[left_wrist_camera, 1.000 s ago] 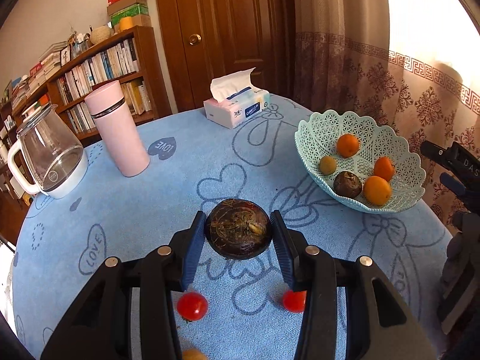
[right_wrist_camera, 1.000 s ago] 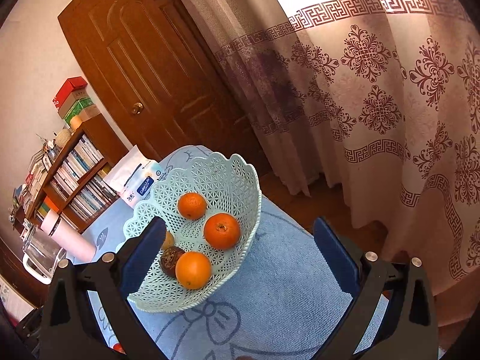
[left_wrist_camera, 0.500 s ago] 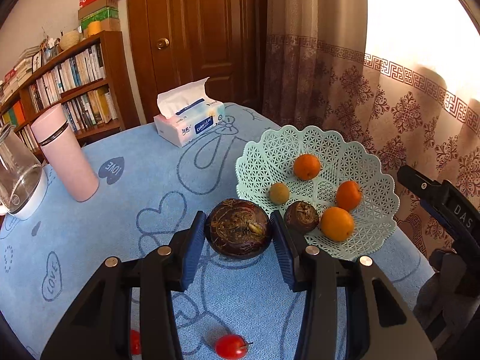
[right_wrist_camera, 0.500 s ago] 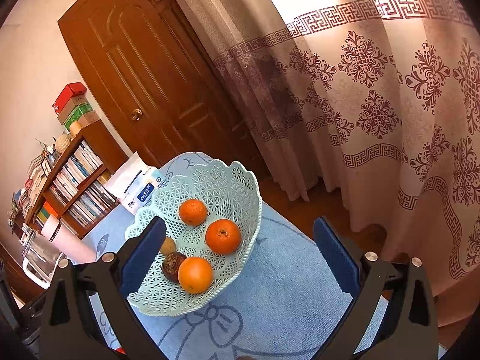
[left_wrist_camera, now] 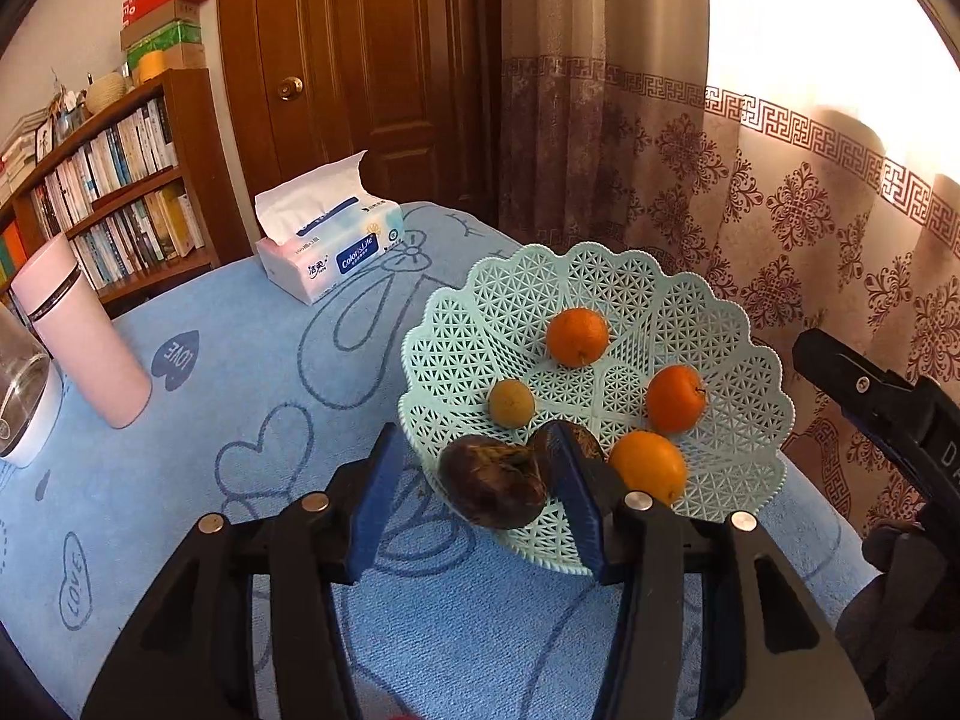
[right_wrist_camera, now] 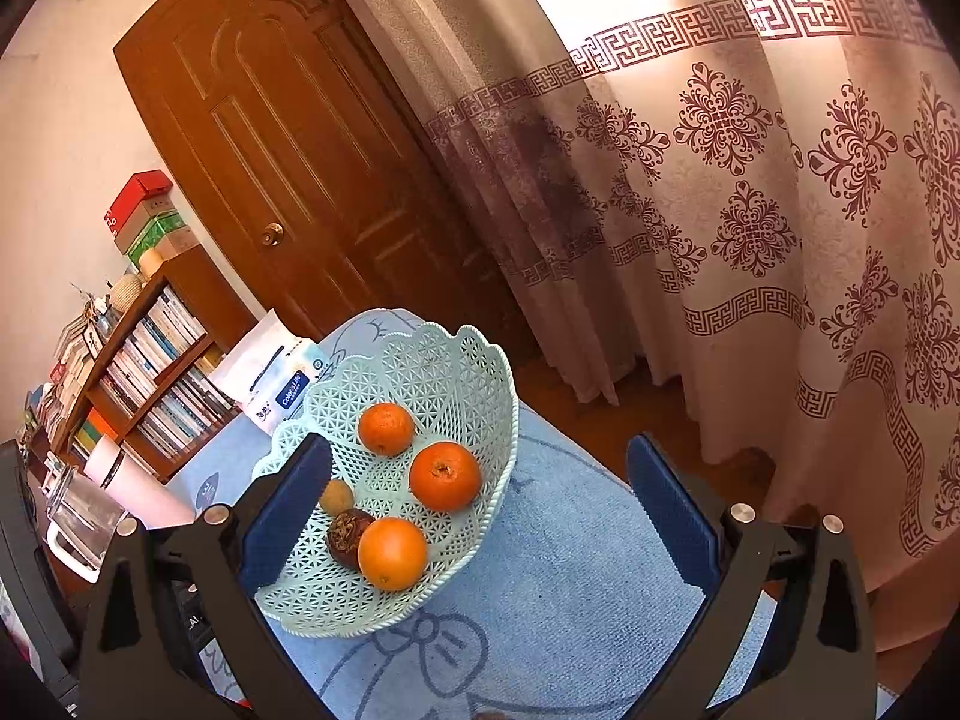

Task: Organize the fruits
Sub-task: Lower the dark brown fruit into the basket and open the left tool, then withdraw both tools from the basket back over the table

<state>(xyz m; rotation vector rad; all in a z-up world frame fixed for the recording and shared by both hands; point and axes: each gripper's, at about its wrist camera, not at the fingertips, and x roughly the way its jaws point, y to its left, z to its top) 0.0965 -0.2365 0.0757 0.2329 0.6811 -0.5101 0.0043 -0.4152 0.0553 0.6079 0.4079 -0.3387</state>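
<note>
**Release of dark fruit at basket rim**

Tabletop (left_wrist_camera: 240, 360): covered in blue cloth; carries basket, tissue box (left_wrist_camera: 327, 246) and pink flask (left_wrist_camera: 78, 330).

Basket (left_wrist_camera: 738, 354): pale green lattice, already loaded with three oranges, one small yellowish fruit (left_wrist_camera: 510, 402) and one dark round fruit (right_wrist_camera: 350, 531).

Left tool (left_wrist_camera: 474, 498): positioned over near rim of basket. Jaws just opened partway; clear gap at left pad, dark fruit (left_wrist_camera: 492, 489) between pads and close against right pad, at or just over near rim. Judged released, not clamped; contact with basket floor cannot be confirmed.

Right tool (right_wrist_camera: 480, 516): spread wide, empty, hovering beside basket.

Step in hand: drop-off of dark fruit into basket.

Next move, as judged: widen left jaws fully, confirm fruit settled inside rim, not rolling outward, then withdraw up and back without nudging basket or nearest orange (left_wrist_camera: 648, 468).
</note>
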